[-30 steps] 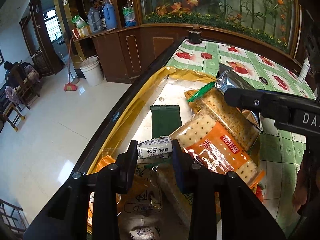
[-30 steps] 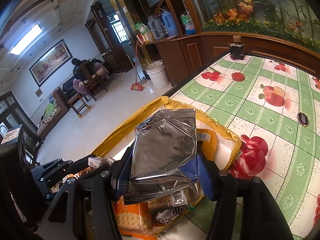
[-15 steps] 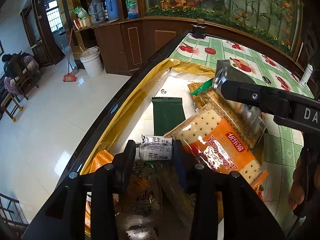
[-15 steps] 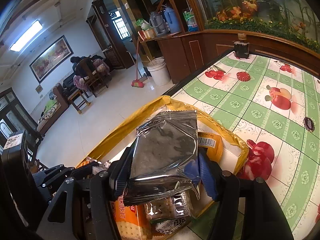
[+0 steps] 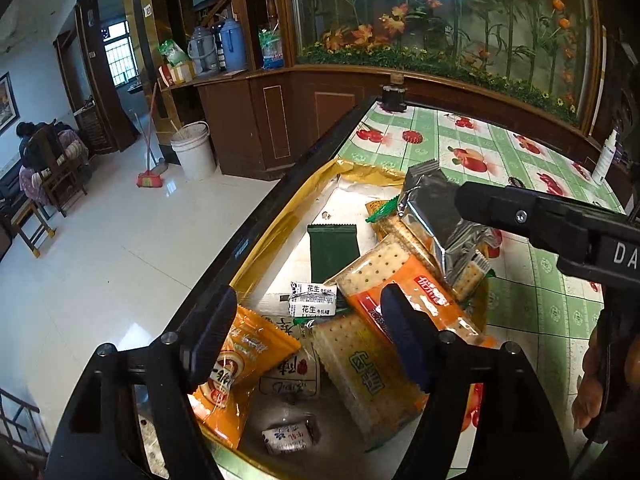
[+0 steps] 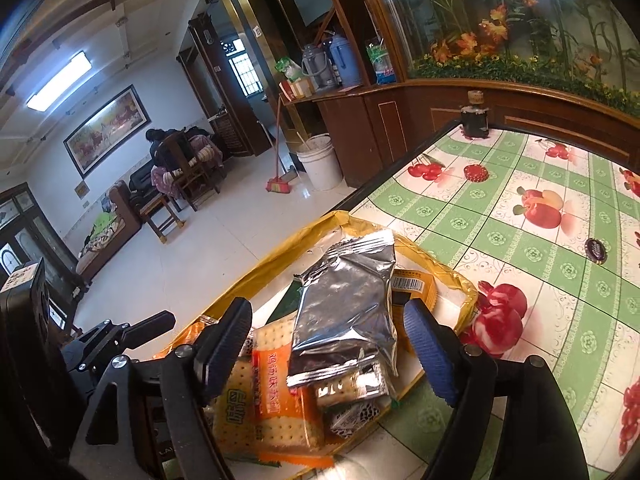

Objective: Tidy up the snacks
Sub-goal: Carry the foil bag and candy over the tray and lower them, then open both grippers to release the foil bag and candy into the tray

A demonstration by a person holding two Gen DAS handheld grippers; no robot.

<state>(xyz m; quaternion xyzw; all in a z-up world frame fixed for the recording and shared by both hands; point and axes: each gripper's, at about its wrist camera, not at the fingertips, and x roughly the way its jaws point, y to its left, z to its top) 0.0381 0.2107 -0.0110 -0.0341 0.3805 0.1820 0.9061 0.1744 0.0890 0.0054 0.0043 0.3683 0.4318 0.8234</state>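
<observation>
Both tongs are spreading wide w/ nothing pinched: left gripper (image 5: 308,332) hangs over the tray (image 5: 280,216), pads clear of the small white candies (image 5: 312,304) lying loose at 12 o'clock between its tips; right gripper (image 6: 332,344) straddles the silver packet (image 6: 344,312), pads apart from its sides, packet resting on the pile. Orange cracker pack (image 5: 404,300) sits at 1 o'clock of the left tips, green packet (image 5: 332,248) beyond at 12, orange snack bag (image 5: 236,364) at 7. Tray lies at the edge of the fruit-print tablecloth (image 6: 540,240), approx. 3 o'clock of it.
</observation>
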